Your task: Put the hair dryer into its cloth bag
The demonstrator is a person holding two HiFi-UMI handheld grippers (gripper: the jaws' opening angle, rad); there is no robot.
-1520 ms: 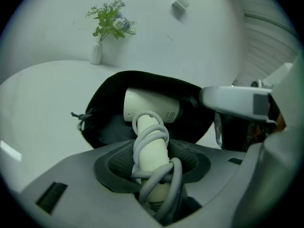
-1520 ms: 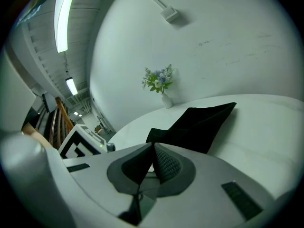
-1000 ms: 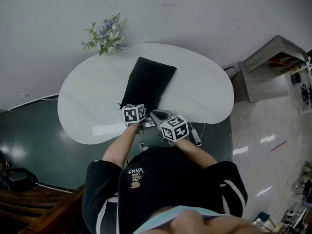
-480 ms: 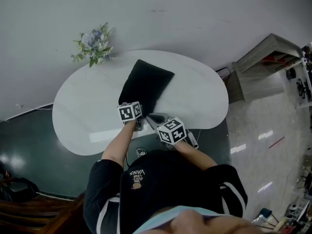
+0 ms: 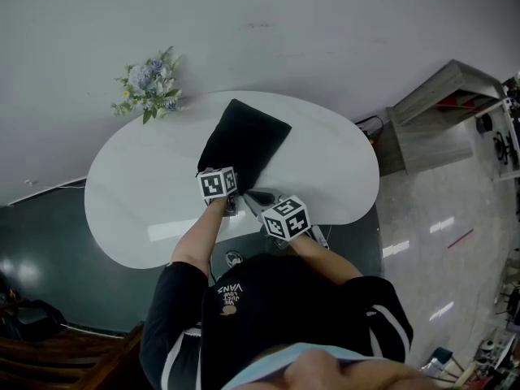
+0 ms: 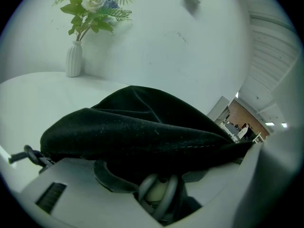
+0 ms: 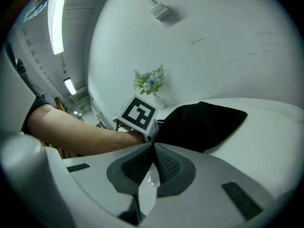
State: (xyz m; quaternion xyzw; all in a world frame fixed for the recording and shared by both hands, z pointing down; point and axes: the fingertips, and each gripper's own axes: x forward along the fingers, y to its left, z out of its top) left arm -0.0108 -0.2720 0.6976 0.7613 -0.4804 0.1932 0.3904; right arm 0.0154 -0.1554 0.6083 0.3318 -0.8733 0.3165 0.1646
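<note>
White wall (image 5: pixel 325 23) backs a pale kidney-shaped table (image 5: pixel 130 218), and we stand at its 6 o'clock edge. At the table's 11 o'clock rim sits a white vase of flowers (image 5: pixel 146 88); off beyond its 2 o'clock stands a grey shelf unit (image 5: pixel 443 108).

The black cloth bag (image 5: pixel 244 145) lies on the tabletop, its closed end pointing toward 1 o'clock and its mouth toward us at 7 o'clock, where our left gripper (image 6: pixel 159 163) meets it. Seen along that gripper, its jaws stand apart, and the bag's stitched hem is draped over them, stretched from one jaw to the other; a drawstring end (image 6: pixel 28 155) hangs out at 9 o'clock. We see no pad pinching the fabric. Under the cloth, low between the jaws, shows a grey ring with a pale centre (image 6: pixel 156 194); what it is we cannot tell.

Our right gripper (image 7: pixel 153 146) sits just beside the left one, at its 4 o'clock in the head view, pointing at the bag's mouth. Its ribbed pads (image 7: pixel 166 163) are clenched together with nothing between them. Beyond its tips we see our left forearm (image 7: pixel 80 132) and the left gripper's marker cube (image 7: pixel 137 113).

The hair dryer itself we cannot pick out with certainty in any view.
</note>
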